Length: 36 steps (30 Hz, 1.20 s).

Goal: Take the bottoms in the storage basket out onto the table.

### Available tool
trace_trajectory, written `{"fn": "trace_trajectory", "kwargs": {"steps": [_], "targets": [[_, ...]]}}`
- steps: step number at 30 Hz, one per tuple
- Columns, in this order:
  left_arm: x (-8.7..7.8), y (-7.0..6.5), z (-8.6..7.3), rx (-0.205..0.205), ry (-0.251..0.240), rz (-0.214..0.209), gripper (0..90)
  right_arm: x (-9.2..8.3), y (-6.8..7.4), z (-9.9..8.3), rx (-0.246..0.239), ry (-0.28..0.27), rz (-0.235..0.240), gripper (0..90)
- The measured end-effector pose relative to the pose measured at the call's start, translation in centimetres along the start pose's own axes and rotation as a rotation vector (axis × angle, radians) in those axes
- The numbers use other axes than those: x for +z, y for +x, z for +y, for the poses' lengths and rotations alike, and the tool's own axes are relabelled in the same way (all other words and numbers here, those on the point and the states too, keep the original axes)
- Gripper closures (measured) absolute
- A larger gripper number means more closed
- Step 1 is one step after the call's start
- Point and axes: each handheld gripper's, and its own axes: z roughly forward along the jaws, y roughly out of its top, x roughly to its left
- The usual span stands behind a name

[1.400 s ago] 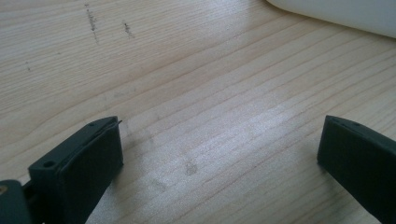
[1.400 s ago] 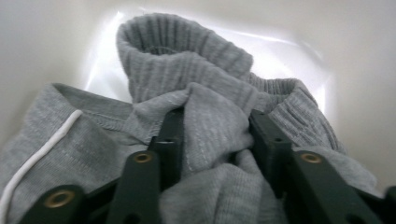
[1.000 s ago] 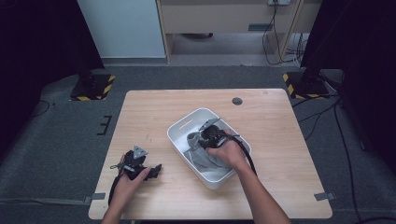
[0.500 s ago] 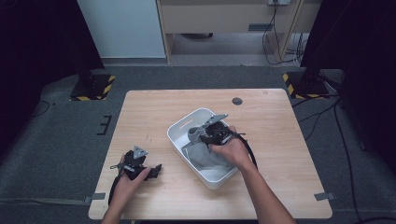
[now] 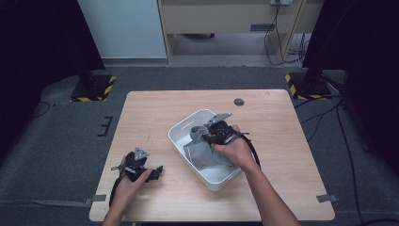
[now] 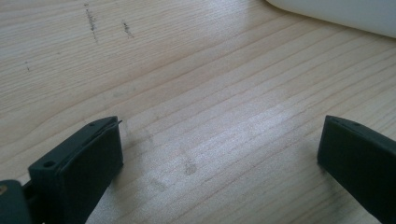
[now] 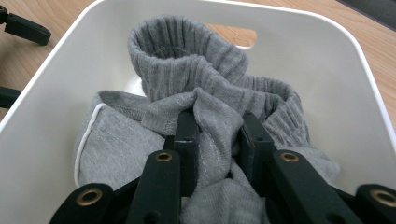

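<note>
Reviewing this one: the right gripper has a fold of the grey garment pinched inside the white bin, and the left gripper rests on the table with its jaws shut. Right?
Not quite. The left gripper has its jaws wide apart over bare table, as the left gripper view shows. The rest holds: the right gripper pinches a fold of the grey garment inside the white bin.

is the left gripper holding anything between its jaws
No, in the left gripper view the left gripper has its jaws wide apart with bare wooden table between them.
</note>
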Motion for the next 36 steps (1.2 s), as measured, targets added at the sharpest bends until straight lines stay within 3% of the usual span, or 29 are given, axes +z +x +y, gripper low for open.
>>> {"fn": "trace_trajectory", "kwargs": {"steps": [25,36], "targets": [[0.0,0.0,0.0,0.002,0.0,-0.002,0.0,-2.4,-0.3,2.1,-0.017,-0.052,-0.02,72.8],[0.1,0.0,0.1,0.002,0.0,-0.003,0.0,-4.7,-0.3,3.4,-0.022,-0.086,-0.033,72.8]]}}
